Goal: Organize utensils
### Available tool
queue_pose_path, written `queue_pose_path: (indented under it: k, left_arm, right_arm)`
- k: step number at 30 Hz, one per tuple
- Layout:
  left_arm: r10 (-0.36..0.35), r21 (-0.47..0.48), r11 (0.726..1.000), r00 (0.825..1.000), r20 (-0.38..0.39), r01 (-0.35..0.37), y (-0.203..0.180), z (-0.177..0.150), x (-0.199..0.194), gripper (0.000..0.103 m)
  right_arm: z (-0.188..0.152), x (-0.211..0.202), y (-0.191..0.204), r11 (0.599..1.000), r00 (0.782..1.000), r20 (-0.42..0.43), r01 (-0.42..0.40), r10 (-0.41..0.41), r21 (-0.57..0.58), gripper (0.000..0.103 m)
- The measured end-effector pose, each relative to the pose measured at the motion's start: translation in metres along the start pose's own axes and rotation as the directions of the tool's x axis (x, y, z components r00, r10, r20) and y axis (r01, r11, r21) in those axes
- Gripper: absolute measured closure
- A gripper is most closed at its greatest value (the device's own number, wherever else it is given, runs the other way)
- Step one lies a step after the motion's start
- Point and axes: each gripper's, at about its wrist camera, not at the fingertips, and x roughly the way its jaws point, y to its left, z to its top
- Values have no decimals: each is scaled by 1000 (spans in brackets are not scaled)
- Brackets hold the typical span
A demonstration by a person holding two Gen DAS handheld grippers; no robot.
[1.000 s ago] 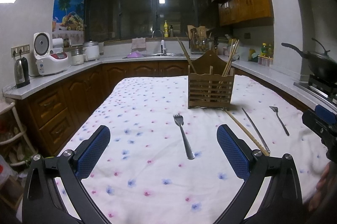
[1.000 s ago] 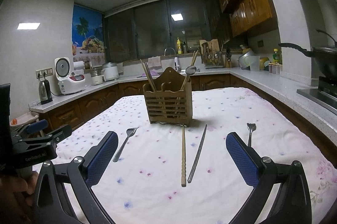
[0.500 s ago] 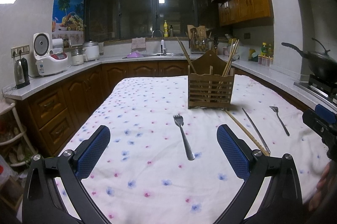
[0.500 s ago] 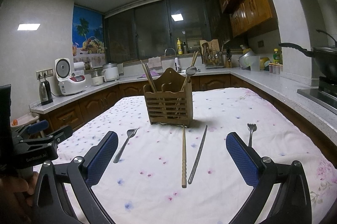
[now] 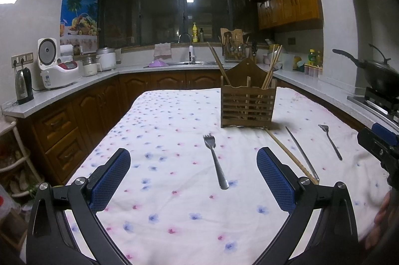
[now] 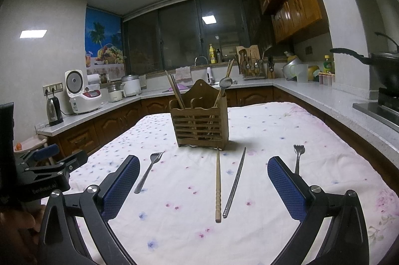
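A wooden utensil holder (image 5: 248, 104) (image 6: 200, 125) stands on the floral tablecloth (image 5: 174, 120) with chopsticks and a spoon in it. A fork (image 5: 215, 160) (image 6: 148, 170) lies in front of it, between my left gripper's fingers. A wooden chopstick (image 6: 218, 184) (image 5: 289, 156), a metal chopstick (image 6: 235, 180) (image 5: 301, 152) and a second fork (image 6: 298, 157) (image 5: 330, 141) lie to the right. My left gripper (image 5: 193, 180) is open and empty. My right gripper (image 6: 203, 186) is open and empty, framing the two chopsticks.
Counters run around the table: rice cooker (image 5: 56, 68) and kettle (image 5: 23, 86) on the left, sink (image 5: 185, 61) at the back, wok (image 5: 379, 76) on the stove at right. The other gripper shows at each view's edge.
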Motion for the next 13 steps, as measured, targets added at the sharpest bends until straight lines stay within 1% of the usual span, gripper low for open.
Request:
queue_pose_path:
  k: [9, 13]
  left_arm:
    - [-5, 5, 1000, 1000, -4, 5, -3, -1, 4, 0]
    - [-13, 6, 1000, 1000, -8, 13, -6, -1, 10, 0]
  right_arm:
    - [1, 1, -1, 1000, 1000, -4, 0, 0, 2, 0]
    - [2, 3, 6, 1000, 1000, -13, -3, 3, 8, 0]
